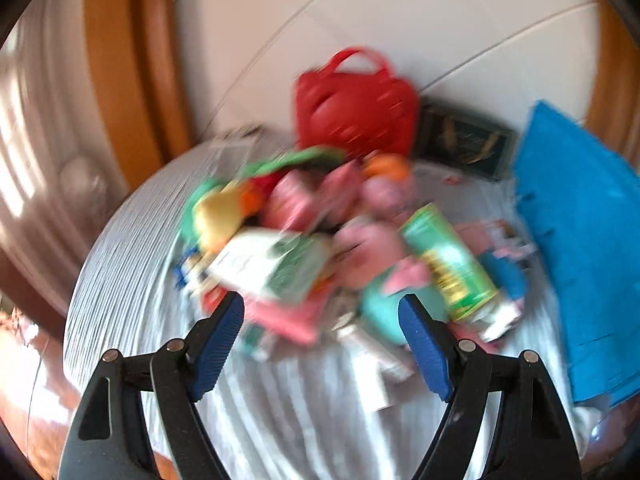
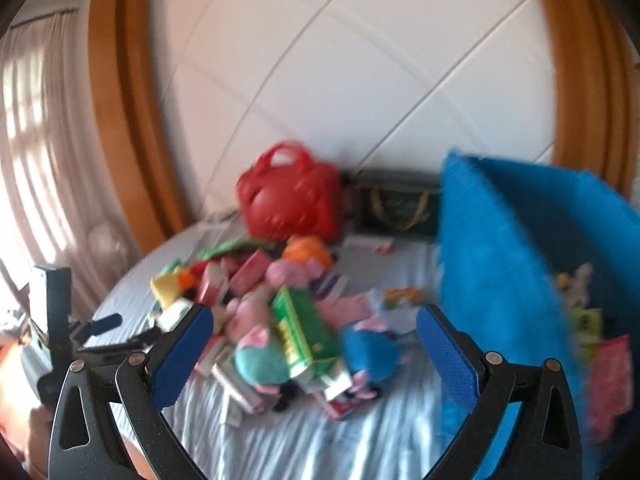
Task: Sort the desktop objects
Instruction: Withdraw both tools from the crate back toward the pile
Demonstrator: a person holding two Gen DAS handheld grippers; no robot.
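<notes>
Both the left gripper (image 1: 322, 334) and right gripper (image 2: 314, 342) are hanging open and empty over the jumbled pile of toys and boxes (image 2: 280, 316) lying on the bed (image 2: 320, 444) beside the blue bin (image 2: 500, 260), risking snagging several tangled items together.

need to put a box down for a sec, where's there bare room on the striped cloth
Bare striped cloth lies in front of the toy pile, between it and the open right gripper. Another free strip curves along the cloth's left edge, left of the yellow plush. Crowded: the middle, the back by the red bag, and the right by the blue bin.
</notes>
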